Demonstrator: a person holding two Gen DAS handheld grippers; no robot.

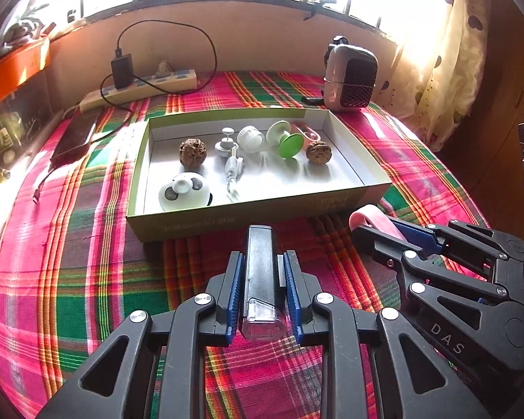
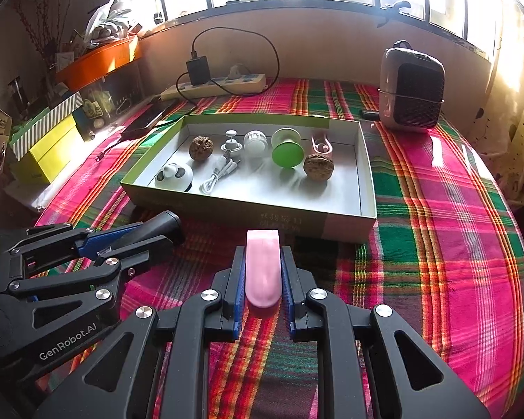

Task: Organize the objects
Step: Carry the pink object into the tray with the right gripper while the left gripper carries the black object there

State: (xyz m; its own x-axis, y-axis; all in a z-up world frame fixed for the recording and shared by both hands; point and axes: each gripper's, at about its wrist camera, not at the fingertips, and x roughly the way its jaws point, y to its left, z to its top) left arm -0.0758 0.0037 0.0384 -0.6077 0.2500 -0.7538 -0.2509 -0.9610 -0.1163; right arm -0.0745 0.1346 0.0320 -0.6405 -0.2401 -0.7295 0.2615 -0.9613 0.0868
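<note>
My left gripper (image 1: pixel 262 262) is shut on a black bar-shaped light (image 1: pixel 260 272) with a clear end, held just in front of the open green-edged box (image 1: pixel 255 209). My right gripper (image 2: pixel 263 262) is shut on a pink oblong object (image 2: pixel 263 272), also just before the box (image 2: pixel 248 209). In the box lie two walnuts (image 1: pixel 192 152) (image 1: pixel 318 152), a panda toy (image 1: pixel 183 192), a white cable (image 1: pixel 233 174), a white round cap (image 1: pixel 250 138), a green-and-white spool (image 1: pixel 283 138) and a pink clip (image 2: pixel 321 144). The right gripper shows in the left wrist view (image 1: pixel 370 230), and the left gripper in the right wrist view (image 2: pixel 150 234).
A pink-and-green plaid cloth (image 2: pixel 436 227) covers the table. A small heater (image 2: pixel 410 87) stands back right. A power strip (image 2: pixel 213 85) with a black charger and a phone (image 1: pixel 74 136) lie back left. Yellow boxes (image 2: pixel 45 146) and an orange tray (image 2: pixel 97 59) are at left.
</note>
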